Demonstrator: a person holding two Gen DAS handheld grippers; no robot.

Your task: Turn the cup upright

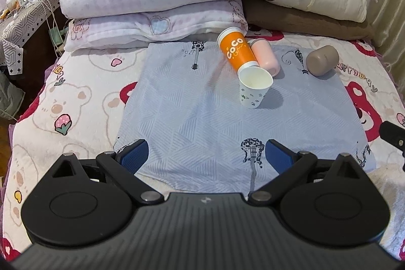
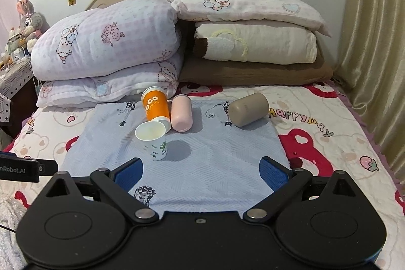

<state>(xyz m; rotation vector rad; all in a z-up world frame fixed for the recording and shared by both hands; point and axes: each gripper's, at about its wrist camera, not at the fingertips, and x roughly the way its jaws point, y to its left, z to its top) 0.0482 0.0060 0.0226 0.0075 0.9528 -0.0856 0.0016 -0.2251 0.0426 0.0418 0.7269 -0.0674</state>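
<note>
Cups crowd the blue cloth (image 2: 202, 168): a white paper cup (image 2: 153, 141) stands mouth-up, touching the tipped orange cup (image 2: 155, 105) behind it — probably the next to right. Pink tumbler (image 2: 181, 115) and taupe tumbler (image 2: 248, 109) lie sideways too. Left gripper (image 1: 205, 156) and right gripper (image 2: 201, 173) hang back, fingers wide, empty.

The orange cup (image 1: 237, 51) reads "CoCo", the bedspread (image 2: 316, 103) "HAPPYDAY", and the left hand-held gripper (image 2: 19, 170) shows "nRobot.AI".
</note>
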